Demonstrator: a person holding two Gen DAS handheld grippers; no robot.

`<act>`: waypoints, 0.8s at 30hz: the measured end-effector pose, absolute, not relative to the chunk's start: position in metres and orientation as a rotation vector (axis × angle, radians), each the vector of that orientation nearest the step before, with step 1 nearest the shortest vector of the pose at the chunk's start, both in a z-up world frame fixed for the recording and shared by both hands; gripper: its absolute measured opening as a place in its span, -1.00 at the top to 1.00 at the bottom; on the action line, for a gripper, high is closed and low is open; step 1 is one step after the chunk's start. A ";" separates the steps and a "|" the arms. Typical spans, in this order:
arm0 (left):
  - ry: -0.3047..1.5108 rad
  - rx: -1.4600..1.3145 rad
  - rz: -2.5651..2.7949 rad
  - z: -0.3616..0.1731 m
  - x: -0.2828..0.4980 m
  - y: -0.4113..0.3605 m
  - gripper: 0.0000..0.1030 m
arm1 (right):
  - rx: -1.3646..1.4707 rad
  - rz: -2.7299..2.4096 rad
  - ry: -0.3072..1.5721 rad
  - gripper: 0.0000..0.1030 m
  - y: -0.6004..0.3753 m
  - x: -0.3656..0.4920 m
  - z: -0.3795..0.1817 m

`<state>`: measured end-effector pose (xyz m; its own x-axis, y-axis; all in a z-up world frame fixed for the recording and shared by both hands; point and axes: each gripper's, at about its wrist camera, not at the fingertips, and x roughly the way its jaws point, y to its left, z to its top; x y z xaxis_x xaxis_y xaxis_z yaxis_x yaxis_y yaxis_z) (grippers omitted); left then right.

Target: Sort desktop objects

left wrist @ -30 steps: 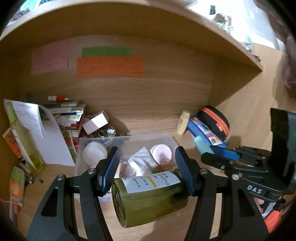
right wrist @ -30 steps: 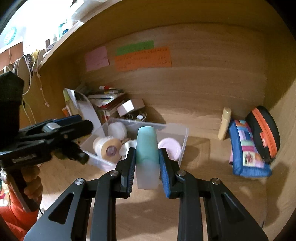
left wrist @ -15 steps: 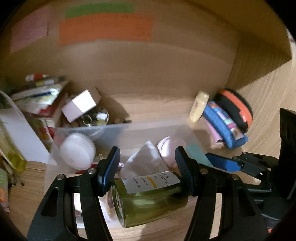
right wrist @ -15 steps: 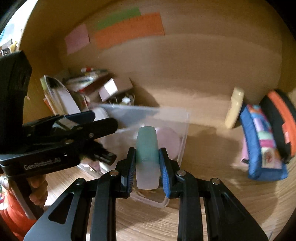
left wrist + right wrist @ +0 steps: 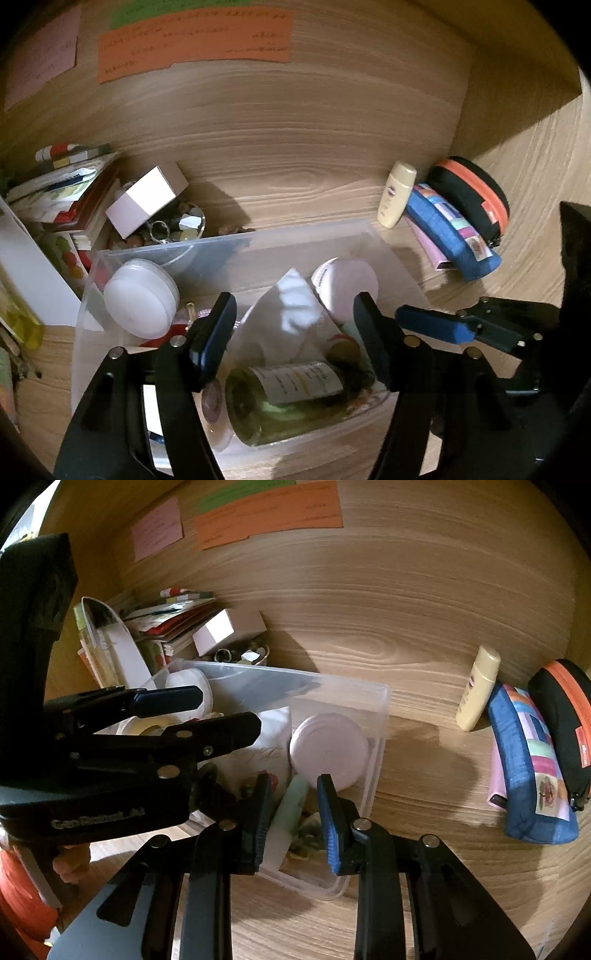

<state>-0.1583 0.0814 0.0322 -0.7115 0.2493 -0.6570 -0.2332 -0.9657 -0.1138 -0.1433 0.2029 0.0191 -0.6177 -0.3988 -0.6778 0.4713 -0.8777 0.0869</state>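
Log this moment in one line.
left fingers: opening, bottle lying in bin, free of pads | right fingers: close-set over bin, tube tilted between them, hold unclear

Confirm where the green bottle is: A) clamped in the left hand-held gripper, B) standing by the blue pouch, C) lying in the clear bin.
C: the green bottle lies on its side inside the clear bin, among the other items there.
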 end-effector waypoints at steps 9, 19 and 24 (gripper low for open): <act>-0.054 -1.024 2.721 0.048 -0.149 0.073 -0.30 | 0.985 -2.459 0.133 0.34 0.202 -0.140 0.028; 0.016 -0.902 2.854 0.074 -0.112 0.043 -0.75 | 0.852 -2.556 0.123 -0.55 0.207 -0.114 0.062; 0.063 -0.852 2.903 0.077 -0.092 0.033 -0.79 | 0.829 -2.590 0.075 -0.72 0.213 -0.098 0.073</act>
